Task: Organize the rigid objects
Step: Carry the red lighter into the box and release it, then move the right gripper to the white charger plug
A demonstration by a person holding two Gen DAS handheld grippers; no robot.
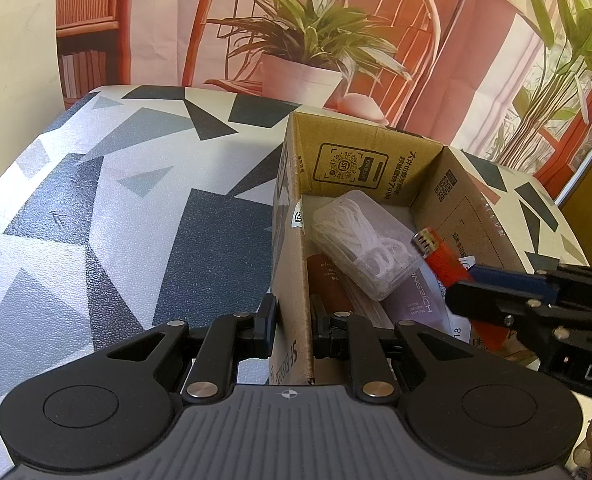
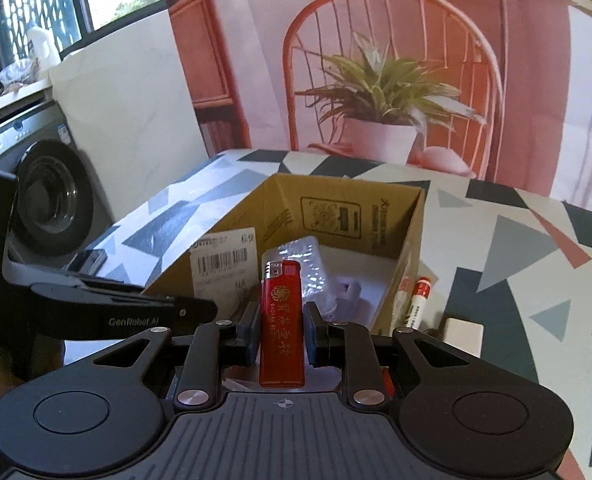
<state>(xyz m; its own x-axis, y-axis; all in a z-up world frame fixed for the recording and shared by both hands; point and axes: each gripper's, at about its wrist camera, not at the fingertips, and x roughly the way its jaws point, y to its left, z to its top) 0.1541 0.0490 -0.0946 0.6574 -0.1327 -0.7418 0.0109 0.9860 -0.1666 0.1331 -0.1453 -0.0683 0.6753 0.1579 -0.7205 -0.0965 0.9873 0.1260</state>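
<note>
An open cardboard box (image 1: 292,240) stands on the patterned table; it also shows in the right wrist view (image 2: 280,200). My left gripper (image 1: 294,320) is shut on the box's left wall, one finger outside and one inside. My right gripper (image 2: 282,328) is shut on a red lighter (image 2: 282,320) and holds it upright over the box; the lighter also shows in the left wrist view (image 1: 441,256). Inside the box lie a clear plastic case of white floss picks (image 1: 365,240), a purple pack (image 1: 413,300) and a dark red item (image 1: 327,280).
A red-and-white tube (image 2: 417,300) and a white block (image 2: 463,336) lie on the table right of the box. A dark phone-like object (image 2: 88,260) lies left of the box. A washing machine (image 2: 52,196) stands beyond the table's left edge. A printed backdrop hangs behind.
</note>
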